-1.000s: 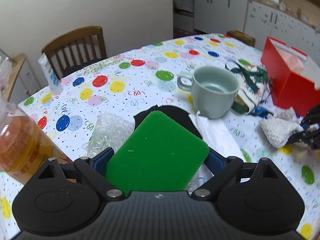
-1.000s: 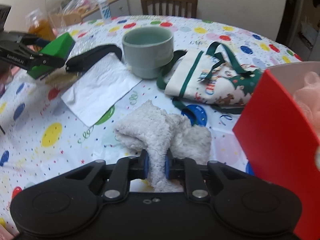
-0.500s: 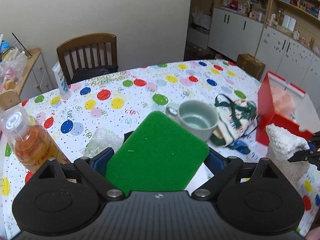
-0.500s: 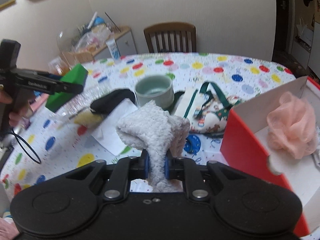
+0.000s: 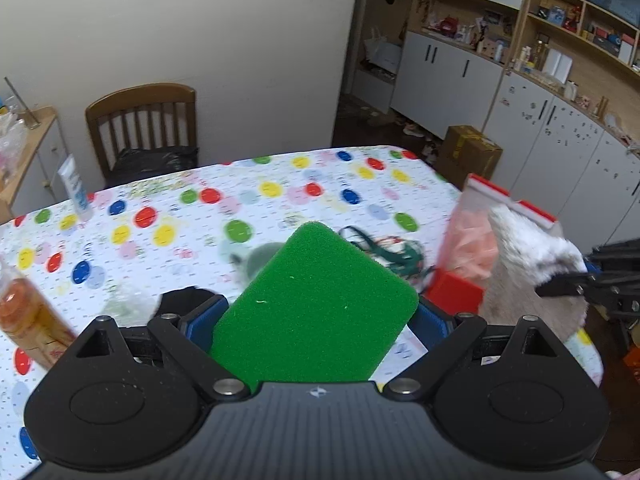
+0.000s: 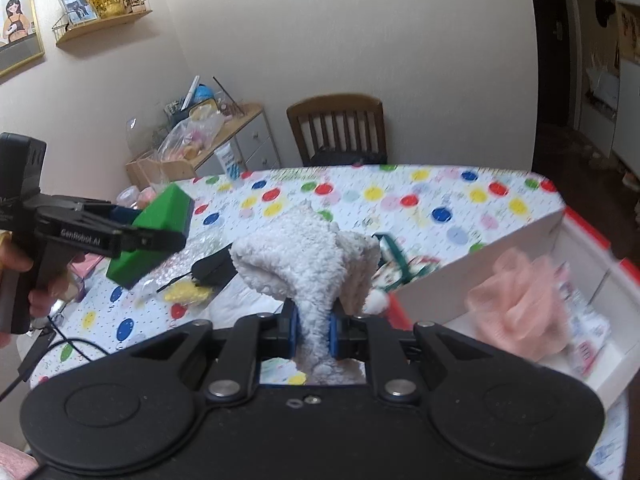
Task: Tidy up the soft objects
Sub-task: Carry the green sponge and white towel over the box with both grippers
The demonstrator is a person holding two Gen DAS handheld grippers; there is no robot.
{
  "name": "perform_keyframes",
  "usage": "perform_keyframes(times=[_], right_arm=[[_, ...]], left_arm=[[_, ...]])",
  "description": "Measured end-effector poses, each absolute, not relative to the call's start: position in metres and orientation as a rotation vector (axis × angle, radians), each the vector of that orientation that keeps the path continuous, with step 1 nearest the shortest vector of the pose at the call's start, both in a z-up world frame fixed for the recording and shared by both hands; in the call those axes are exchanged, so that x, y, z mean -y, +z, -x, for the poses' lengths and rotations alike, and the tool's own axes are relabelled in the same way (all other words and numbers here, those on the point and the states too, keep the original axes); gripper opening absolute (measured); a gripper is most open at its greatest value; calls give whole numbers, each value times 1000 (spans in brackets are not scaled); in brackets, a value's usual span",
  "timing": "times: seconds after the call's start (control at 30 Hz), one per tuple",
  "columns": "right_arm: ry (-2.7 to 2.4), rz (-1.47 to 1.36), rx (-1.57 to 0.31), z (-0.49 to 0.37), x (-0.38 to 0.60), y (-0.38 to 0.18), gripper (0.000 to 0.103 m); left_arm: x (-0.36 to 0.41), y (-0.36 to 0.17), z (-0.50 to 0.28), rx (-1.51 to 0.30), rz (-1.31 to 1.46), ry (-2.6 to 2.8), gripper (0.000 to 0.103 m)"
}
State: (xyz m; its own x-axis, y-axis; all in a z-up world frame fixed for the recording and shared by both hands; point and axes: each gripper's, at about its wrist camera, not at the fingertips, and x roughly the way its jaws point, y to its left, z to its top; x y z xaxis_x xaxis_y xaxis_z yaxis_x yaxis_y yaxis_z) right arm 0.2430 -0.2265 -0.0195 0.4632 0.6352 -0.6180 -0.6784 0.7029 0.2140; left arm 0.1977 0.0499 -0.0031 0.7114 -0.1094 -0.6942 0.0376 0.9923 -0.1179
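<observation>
Both items are lifted clear of the counter [image 5: 280,184]; the step in hand appears to be transport to the red box [image 6: 576,248]. The left tool [image 5: 316,316] is clamped on the green sponge [image 5: 316,304], held well to the left of the box. The right tool [image 6: 312,330] pinches the white fleecy cloth [image 6: 308,256], just left of the box's open top. A pink mesh puff [image 6: 516,300] lies inside the box. Next move, as judged: carry the cloth over the box wall and release; the sponge follows.
</observation>
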Motion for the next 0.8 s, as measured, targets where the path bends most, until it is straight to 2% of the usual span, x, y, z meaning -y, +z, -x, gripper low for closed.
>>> perform_keyframes(times=[0.43, 0.8], right_arm=[[745, 94, -679, -293, 302, 8, 13], [677, 89, -664, -340, 355, 2, 13]], left_arm=[[74, 5, -242, -793, 66, -194, 96], [167, -12, -296, -849, 84, -237, 96]])
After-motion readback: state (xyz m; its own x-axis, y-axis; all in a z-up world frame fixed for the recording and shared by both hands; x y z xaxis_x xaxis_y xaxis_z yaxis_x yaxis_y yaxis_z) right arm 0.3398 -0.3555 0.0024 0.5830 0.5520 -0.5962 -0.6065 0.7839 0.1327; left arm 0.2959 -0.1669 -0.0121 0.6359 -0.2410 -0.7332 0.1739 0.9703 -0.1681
